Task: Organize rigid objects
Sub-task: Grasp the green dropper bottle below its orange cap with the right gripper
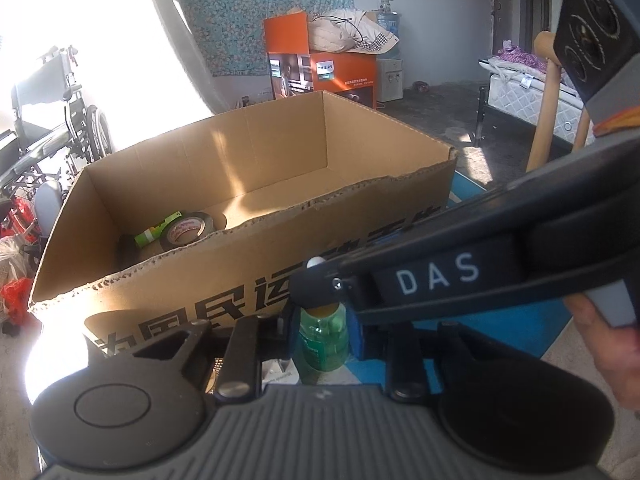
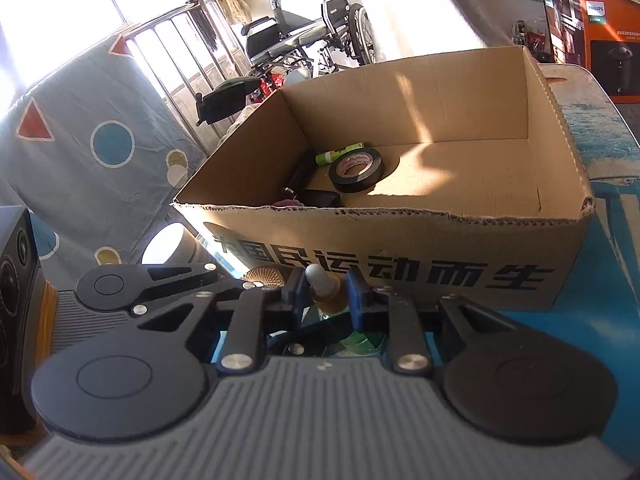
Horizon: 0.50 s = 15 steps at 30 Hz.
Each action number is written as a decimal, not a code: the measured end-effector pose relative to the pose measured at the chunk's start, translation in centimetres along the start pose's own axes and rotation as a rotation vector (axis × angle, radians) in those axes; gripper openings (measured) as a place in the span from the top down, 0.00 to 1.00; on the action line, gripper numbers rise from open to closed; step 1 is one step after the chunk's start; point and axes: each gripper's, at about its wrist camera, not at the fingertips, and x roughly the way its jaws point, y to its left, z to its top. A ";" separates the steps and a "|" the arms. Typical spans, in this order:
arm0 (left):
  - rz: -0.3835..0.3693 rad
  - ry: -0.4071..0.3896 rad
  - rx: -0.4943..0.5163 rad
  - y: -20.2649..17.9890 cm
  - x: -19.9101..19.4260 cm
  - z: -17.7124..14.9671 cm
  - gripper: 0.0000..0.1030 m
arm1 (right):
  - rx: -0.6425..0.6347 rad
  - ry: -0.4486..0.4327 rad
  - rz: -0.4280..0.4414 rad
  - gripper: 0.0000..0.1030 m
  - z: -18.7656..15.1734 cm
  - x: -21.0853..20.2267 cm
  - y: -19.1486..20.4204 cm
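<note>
The left gripper [image 1: 323, 330] has its jaws clamped on the green bottle [image 1: 323, 340]'s body; the right gripper [image 2: 323, 294] has its jaws pinched on the same bottle's orange neck, under the white nozzle [image 2: 314, 276]; the bottle stands on the blue bench [image 1: 516, 328] just before the cardboard box [image 2: 400, 240]; inside lie a black tape roll [image 2: 356, 169] and a green tube [image 2: 340, 152].

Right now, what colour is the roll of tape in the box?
Black, with a pale inner core bearing red print. The roll of tape in the cardboard box shows best in the right wrist view.
</note>
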 end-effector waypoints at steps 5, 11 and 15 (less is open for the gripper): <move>-0.034 -0.010 -0.021 -0.2 0.1 0.3 0.75 | -0.003 0.003 -0.030 0.83 0.1 -0.7 -0.3; -0.103 -0.012 -0.018 -1.6 0.4 0.5 0.75 | 0.011 0.006 -0.069 0.84 -0.7 -2.7 -1.4; -0.145 -0.016 0.001 -3.0 0.4 0.4 0.75 | 0.028 0.007 -0.089 0.84 -1.6 -4.5 -2.5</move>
